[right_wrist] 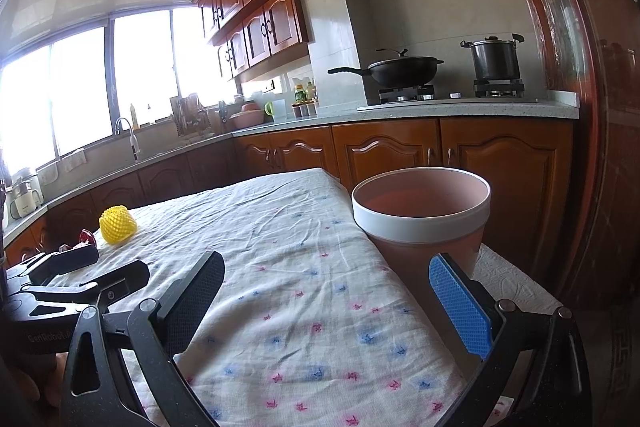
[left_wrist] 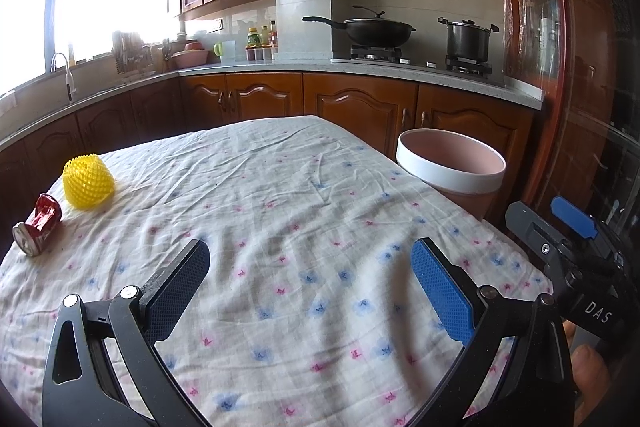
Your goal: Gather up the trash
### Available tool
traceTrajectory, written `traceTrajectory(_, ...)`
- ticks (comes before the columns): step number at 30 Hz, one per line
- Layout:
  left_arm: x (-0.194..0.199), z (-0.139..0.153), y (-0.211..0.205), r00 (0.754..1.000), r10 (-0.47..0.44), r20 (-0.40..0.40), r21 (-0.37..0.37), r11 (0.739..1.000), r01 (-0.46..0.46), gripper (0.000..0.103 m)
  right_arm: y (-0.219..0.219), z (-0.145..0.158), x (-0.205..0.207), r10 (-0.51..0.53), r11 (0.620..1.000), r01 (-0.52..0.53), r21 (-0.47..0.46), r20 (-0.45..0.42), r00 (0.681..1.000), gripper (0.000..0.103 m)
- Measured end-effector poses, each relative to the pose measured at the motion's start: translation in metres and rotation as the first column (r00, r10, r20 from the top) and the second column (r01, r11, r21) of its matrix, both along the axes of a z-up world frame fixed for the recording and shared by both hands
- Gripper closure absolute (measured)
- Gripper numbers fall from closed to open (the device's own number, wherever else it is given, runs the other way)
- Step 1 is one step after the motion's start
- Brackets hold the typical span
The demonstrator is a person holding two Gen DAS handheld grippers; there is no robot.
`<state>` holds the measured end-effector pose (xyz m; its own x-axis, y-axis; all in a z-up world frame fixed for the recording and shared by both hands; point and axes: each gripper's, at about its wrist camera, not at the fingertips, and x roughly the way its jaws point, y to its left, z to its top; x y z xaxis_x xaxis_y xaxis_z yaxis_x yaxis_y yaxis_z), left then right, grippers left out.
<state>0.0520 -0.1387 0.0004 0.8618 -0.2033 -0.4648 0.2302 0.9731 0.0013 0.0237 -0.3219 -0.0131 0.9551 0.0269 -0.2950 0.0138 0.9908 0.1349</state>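
A crushed red can (left_wrist: 37,227) lies on its side at the table's far left edge. Just behind it sits a yellow foam net (left_wrist: 89,183). Both lie well left of and beyond my left gripper (left_wrist: 312,255), which hovers open and empty over the flowered cloth (left_wrist: 304,187). A pink bin with a white rim (left_wrist: 452,171) stands off the table's right edge. My right gripper (right_wrist: 328,267) is open and empty, with the bin (right_wrist: 420,215) just beyond its blue finger. In the right wrist view the net (right_wrist: 117,223) shows, and the left gripper (right_wrist: 116,263) mostly hides the can (right_wrist: 86,238).
A kitchen counter (left_wrist: 256,69) with wooden cabinets wraps around behind the table. It carries a sink tap (left_wrist: 64,67), bottles, a wok (left_wrist: 376,29) and a pot (left_wrist: 468,39) on the stove. A white textured sheet (right_wrist: 508,279) lies beside the bin's base.
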Motion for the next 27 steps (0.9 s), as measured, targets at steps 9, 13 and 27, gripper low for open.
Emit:
traceTrajectory(9, 0.0006, 0.0000, 0.0000, 1.000, -0.001, -0.001, 0.000, 1.000, 0.001, 0.000, 0.0009, 0.0000, 0.0013, 0.000, 1.000, 0.000, -0.002, -0.002, 1.000, 0.000)
traceTrajectory(13, 0.0010, -0.0004, -0.0002, 1.000, -0.003, -0.002, 0.001, 1.000, 0.003, 0.000, 0.0011, 0.0001, 0.0013, 0.001, 1.000, -0.001, 0.000, -0.002, 1.000, 0.000)
traceTrajectory(27, 0.0034, -0.0016, 0.0010, 1.000, -0.011, -0.008, 0.000, 1.000, 0.011, 0.000, 0.0034, -0.0004, 0.0025, 0.003, 1.000, -0.003, 0.001, -0.005, 1.000, 0.000)
